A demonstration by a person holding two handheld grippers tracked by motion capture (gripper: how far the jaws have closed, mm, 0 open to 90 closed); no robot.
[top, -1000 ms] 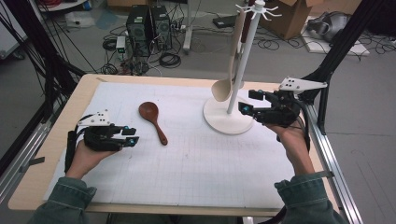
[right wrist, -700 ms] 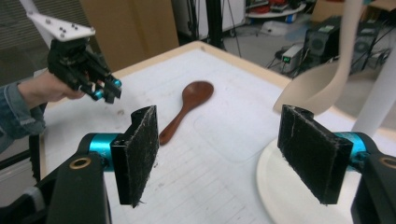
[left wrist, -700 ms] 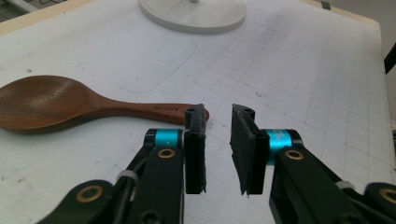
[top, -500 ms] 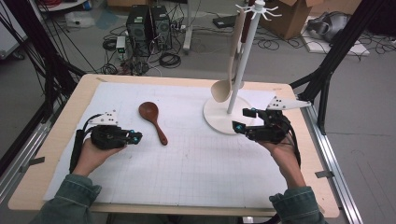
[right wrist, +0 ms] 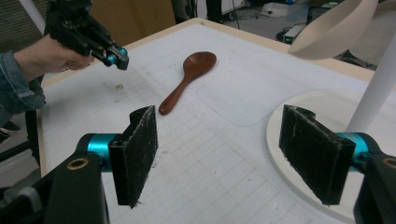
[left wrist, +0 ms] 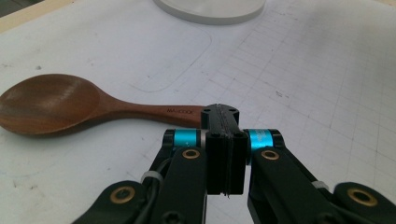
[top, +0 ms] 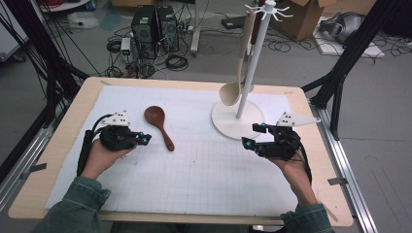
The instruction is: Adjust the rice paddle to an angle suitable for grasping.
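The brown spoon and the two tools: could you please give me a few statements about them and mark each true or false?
1. The brown spoon lies flat on the white mat. True.
2. The left tool grips the spoon's handle. False: its jaws are shut on nothing, just short of the handle.
3. The right tool stands open with nothing between its jaws. True.
4. The pale spoon lies on the mat. False: it hangs from the rack.
5. The right tool is beside the rack's round base. True.
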